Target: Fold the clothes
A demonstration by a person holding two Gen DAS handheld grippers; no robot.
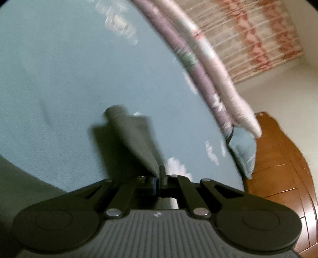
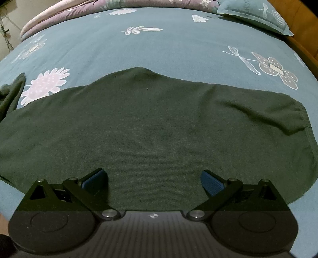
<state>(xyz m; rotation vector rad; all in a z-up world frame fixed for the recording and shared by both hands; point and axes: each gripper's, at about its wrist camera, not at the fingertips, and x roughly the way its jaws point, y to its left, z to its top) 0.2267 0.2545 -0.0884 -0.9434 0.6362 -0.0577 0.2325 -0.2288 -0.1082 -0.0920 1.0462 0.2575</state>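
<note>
A dark green garment [image 2: 149,123] lies spread flat on the blue flowered bedsheet [image 2: 159,45]. My right gripper [image 2: 154,182] hovers open over its near edge, blue pads [image 2: 211,181] wide apart and nothing between them. At the far left of the right wrist view, a part of the garment [image 2: 12,93] stands raised off the sheet. In the blurred left wrist view, my left gripper [image 1: 160,174] is shut on a fold of the green garment [image 1: 135,139]. The fold stretches away from the jaws over the sheet [image 1: 59,79].
A rolled purple and pink quilt [image 1: 198,65] runs along the bed's far side. A blue pillow [image 2: 256,15] lies at the head, against a wooden headboard [image 1: 278,158]. A patterned curtain [image 1: 248,35] hangs beyond the quilt.
</note>
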